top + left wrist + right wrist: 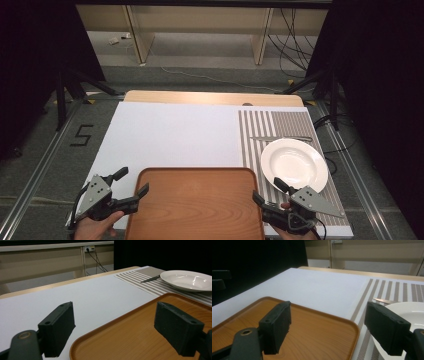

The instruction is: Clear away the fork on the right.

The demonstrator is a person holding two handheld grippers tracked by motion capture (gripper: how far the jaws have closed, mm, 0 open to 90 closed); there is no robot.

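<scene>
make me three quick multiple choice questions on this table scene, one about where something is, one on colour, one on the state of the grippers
1. Where does the knife lie?
A. on the wooden tray
B. on the striped placemat, beyond the plate
C. inside the plate

2. What colour is the plate?
A. white
B. blue
C. black

3. How do the two grippers stand?
A. both shut on the tray
B. left shut, right open
C. both open, holding nothing

Answers:
1 B: in the high view the knife lies across the striped placemat at the plate's far rim.
2 A: the plate shows plain white.
3 C: the left gripper and the right gripper each have jaws spread wide at a near corner of the wooden tray, gripping nothing.
</scene>
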